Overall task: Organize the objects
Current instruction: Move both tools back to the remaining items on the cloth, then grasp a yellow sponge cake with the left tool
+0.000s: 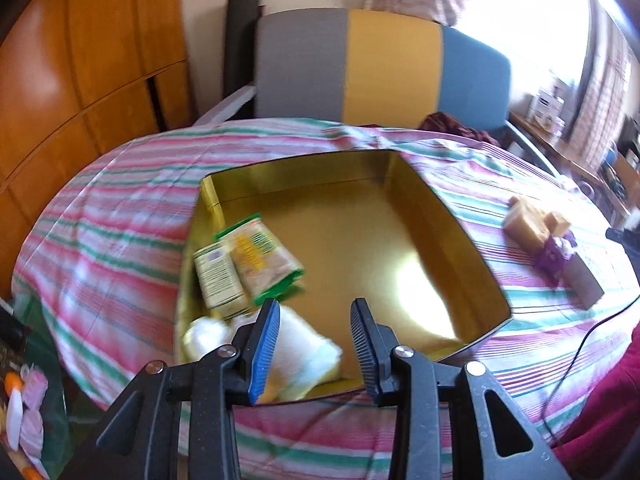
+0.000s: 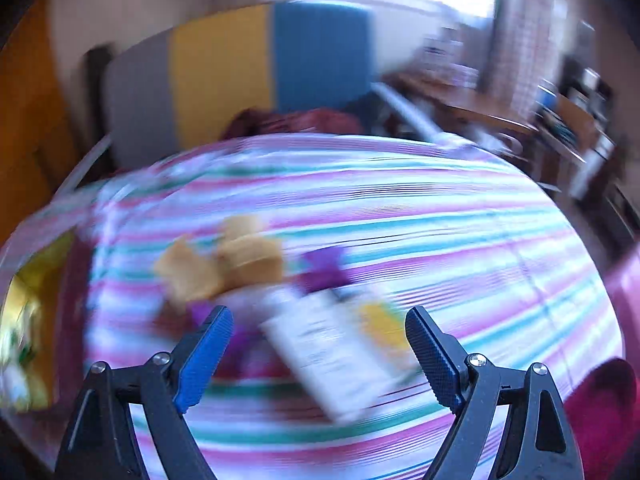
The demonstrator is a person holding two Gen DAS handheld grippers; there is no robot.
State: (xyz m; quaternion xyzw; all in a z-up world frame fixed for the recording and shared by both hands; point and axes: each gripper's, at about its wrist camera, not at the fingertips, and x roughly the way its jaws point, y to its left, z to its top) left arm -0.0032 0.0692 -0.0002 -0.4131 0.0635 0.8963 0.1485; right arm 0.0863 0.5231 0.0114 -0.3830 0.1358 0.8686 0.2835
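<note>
In the left wrist view, a shiny gold tin [image 1: 360, 240] sits open on the striped cloth [image 1: 120, 208]. In the tin's near left corner lie green-edged packets [image 1: 256, 264] and a soft white bundle [image 1: 308, 348]. To the tin's right, well apart, are tan blocks [image 1: 532, 220] and a long box [image 1: 580, 276]. The left gripper [image 1: 314, 344] hangs over the tin's near edge, jaws narrowly parted and empty.

The right wrist view is heavily blurred. The right gripper [image 2: 320, 356] hovers with jaws wide and empty over a pale flat box [image 2: 332, 352]; the tin [image 2: 28, 280] is cut off at left.
</note>
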